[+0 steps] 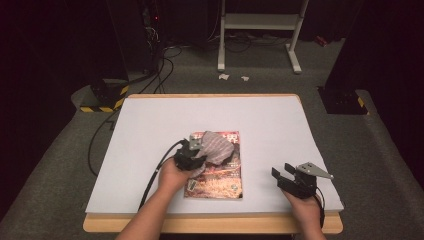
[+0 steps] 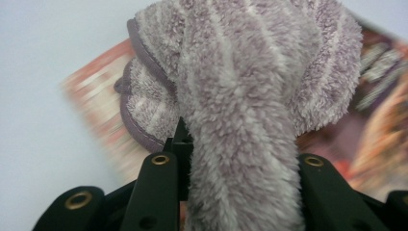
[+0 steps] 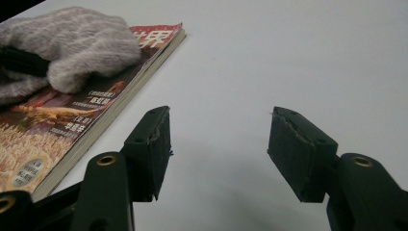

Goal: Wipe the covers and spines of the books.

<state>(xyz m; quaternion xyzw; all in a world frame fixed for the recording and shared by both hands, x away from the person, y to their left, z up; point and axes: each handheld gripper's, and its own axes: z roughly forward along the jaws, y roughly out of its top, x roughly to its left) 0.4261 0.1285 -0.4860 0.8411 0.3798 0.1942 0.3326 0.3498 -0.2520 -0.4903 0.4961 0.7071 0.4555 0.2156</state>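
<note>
A white sheet covered the wooden bench (image 1: 300, 130), which stood on grey carpet in a dark room with cables and a white stand (image 1: 260, 22) behind. The left hand-held gripper (image 1: 192, 155) was clenched on a fluffy lilac cloth (image 2: 240, 96) lying on a magazine (image 1: 220, 182) mid-bench. The right hand-held gripper (image 3: 219, 154) rested released, jaws apart, near the bench's right front.

Bare forearms, no sleeves; black left claw (image 1: 194, 156) and right claw (image 1: 284, 174), brass-ringed screw holes, grey three-cornered top plates, trailing black cable.
</note>
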